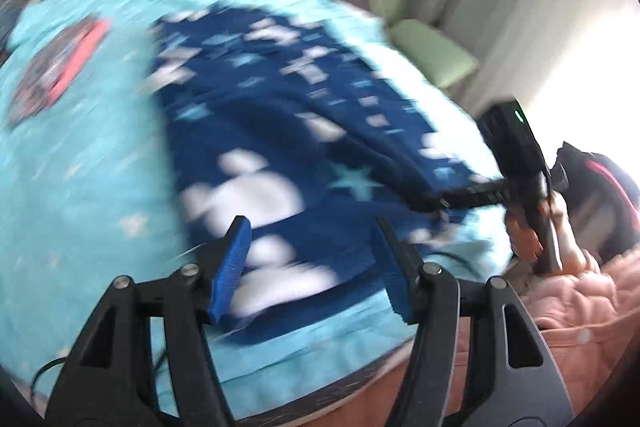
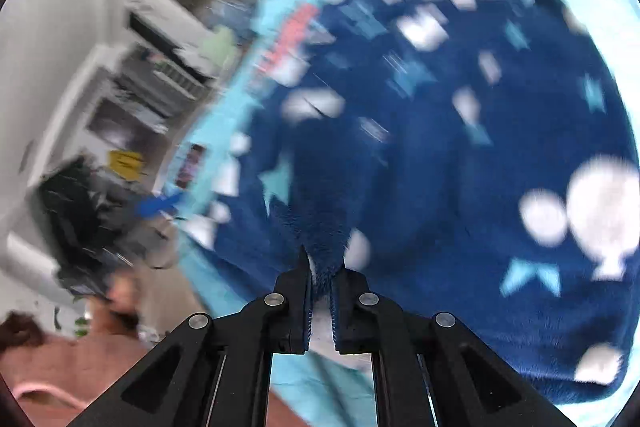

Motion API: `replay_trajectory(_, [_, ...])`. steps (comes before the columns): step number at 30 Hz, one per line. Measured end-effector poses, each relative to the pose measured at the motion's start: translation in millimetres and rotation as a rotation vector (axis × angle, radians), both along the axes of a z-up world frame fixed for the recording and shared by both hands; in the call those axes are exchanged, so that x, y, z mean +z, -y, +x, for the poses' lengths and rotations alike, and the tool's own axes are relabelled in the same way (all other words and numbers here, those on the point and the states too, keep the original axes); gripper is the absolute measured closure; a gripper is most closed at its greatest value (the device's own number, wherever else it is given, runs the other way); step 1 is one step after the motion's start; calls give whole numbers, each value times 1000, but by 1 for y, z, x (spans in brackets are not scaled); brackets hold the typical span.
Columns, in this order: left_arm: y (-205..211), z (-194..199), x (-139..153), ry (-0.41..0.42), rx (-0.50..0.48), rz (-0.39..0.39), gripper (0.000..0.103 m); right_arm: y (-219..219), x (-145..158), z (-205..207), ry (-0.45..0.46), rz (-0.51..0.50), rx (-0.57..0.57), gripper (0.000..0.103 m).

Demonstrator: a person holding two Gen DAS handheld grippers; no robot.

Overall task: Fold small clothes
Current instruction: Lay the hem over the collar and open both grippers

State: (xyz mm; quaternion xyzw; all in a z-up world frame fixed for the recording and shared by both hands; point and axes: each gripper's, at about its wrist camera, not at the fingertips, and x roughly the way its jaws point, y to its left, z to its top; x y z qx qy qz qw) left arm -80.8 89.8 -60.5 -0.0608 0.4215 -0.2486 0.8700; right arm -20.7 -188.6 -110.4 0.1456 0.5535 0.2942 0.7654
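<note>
Garment: a dark blue fleece garment [image 1: 288, 131] with white shapes and pale stars lies spread on the light blue bedspread [image 1: 80, 155], covering its middle.
Left gripper [image 1: 312, 263]: jaws stand wide apart above the garment's near edge, with nothing pressed between the blue pads [image 1: 234, 267].
Right gripper [image 2: 325, 291]: jaws nearly together, pinching a bunched fold of the blue fleece at the garment's near edge.
Right hand [image 1: 560, 235]: seen at the garment's right corner, wrapped round the gripper's handle.
Folded piece [image 1: 52, 67]: a pink-edged item lies left of the garment, on the same bedspread.
Sharpness: both views are motion-blurred.
</note>
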Motion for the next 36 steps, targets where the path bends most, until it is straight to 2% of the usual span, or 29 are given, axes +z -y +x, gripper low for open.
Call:
replay_trajectory(2, [-11, -2, -7, -33, 40, 10, 40, 3, -15, 1, -35, 47, -22, 95])
replay_trajectory(4, [-13, -8, -13, -49, 39, 37, 40, 9, -8, -1, -25, 92, -25, 92])
replay_trajectory(7, [-9, -17, -23, -45, 27, 120, 40, 18, 4, -5, 8, 95, -7, 76])
replay_trajectory(9, [-8, -19, -31, -35, 40, 188, 40, 20, 10, -7, 32, 84, -3, 75])
replay_trajectory(10, [-10, -18, -36, -36, 55, 211, 46, 20, 11, -5, 31, 95, -3, 75])
replay_trajectory(11, [-15, -15, -42, -48, 83, 218, 57, 20, 10, -2, 20, 119, -6, 75])
replay_trajectory(12, [-21, -12, -46, -72, 100, 207, 85, 19, 10, 1, 7, 135, -9, 75])
replay_trajectory(13, [-29, -10, -49, -104, 116, 165, 89, 17, 8, 3, -10, 151, -14, 78])
replay_trajectory(14, [-37, -10, -49, -106, 147, 120, 90, 13, 6, 4, -28, 160, -9, 86])
replay_trajectory(16, [-44, -16, -45, -89, 175, 126, 92, 3, 4, 4, -52, 196, 26, 95])
replay_trajectory(18, [-48, -24, -43, -91, 172, 128, 92, -3, 5, -1, -70, 199, 63, 95])
replay_trajectory(20, [-48, -31, -43, -86, 155, 142, 92, -6, -4, -3, -86, 77, 51, 94])
replay_trajectory(21, [-45, -32, -42, -76, 145, 151, 92, -10, -9, 0, -87, 50, 44, 94])
replay_trajectory(24, [-39, -38, -36, -44, 105, 168, 92, -1, -12, 3, -108, 82, 22, 91])
replay_trajectory(27, [-42, -42, -24, -14, 101, 137, 92, 8, 5, -2, -13, -30, 0, 83])
replay_trajectory(29, [-49, -41, -14, 13, 110, 68, 87, 20, 20, -10, 46, -100, -27, 74])
replay_trajectory(30, [-53, -41, -11, 19, 111, 32, 75, 30, 25, -14, 66, -121, -51, 70])
replay_trajectory(31, [-57, -40, -8, 24, 114, -2, 53, 42, 29, -18, 83, -139, -84, 59])
replay_trajectory(32, [-60, -39, -7, 29, 127, -27, 41, 61, 33, -24, 103, -168, -147, 49])
replay_trajectory(33, [-61, -38, -7, 32, 139, -28, 25, 80, 37, -27, 107, -182, -192, 46])
replay_trajectory(36, [-57, -28, -15, -2, 139, 6, 24, 121, 35, -40, 84, -176, -337, 44])
